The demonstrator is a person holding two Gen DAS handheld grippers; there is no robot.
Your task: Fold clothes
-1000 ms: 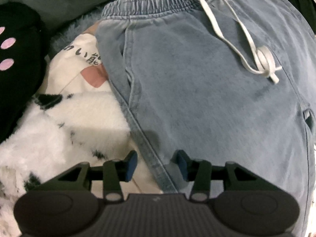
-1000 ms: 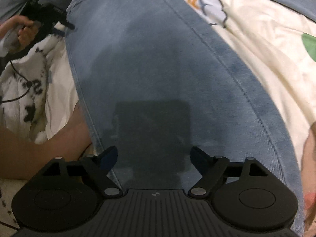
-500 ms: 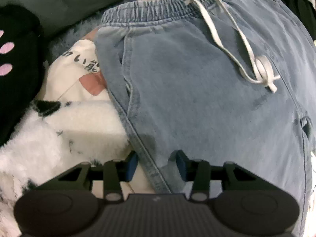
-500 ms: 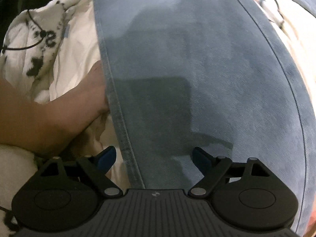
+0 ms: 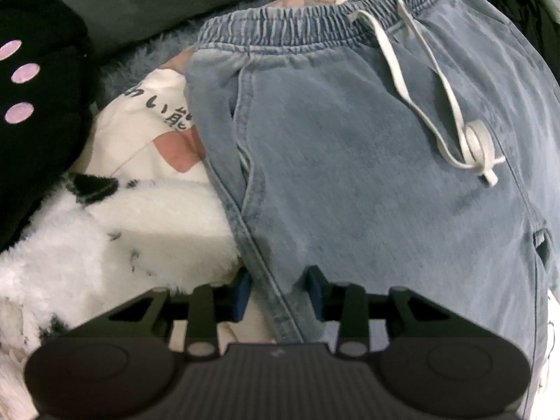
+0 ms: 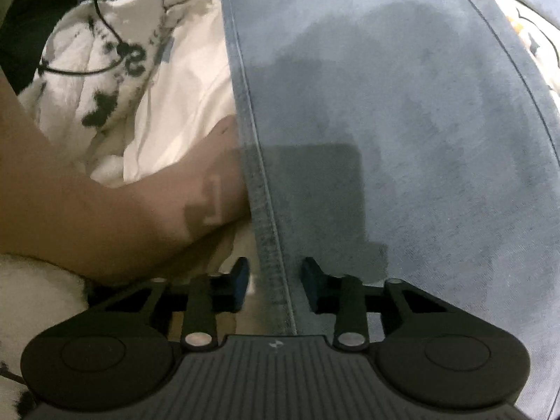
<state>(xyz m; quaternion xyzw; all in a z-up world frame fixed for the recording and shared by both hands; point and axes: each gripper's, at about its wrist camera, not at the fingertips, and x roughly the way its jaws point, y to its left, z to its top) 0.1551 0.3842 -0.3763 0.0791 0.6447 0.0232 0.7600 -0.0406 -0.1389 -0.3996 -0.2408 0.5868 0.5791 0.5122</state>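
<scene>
Along the left side seam of the light-blue drawstring denim trousers, each hand-held gripper, left and right, straddles the seam, narrowly parted, not yet clamped; the trousers' length runs away from both.

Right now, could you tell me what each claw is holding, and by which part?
Neither grips yet: the left claw and right claw each straddle the jeans side seam, jaws apart.

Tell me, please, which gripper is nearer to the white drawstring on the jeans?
Left. The left gripper straddles the jeans' side seam below the drawstring; the right gripper straddles the leg seam, with no drawstring in view.
</scene>
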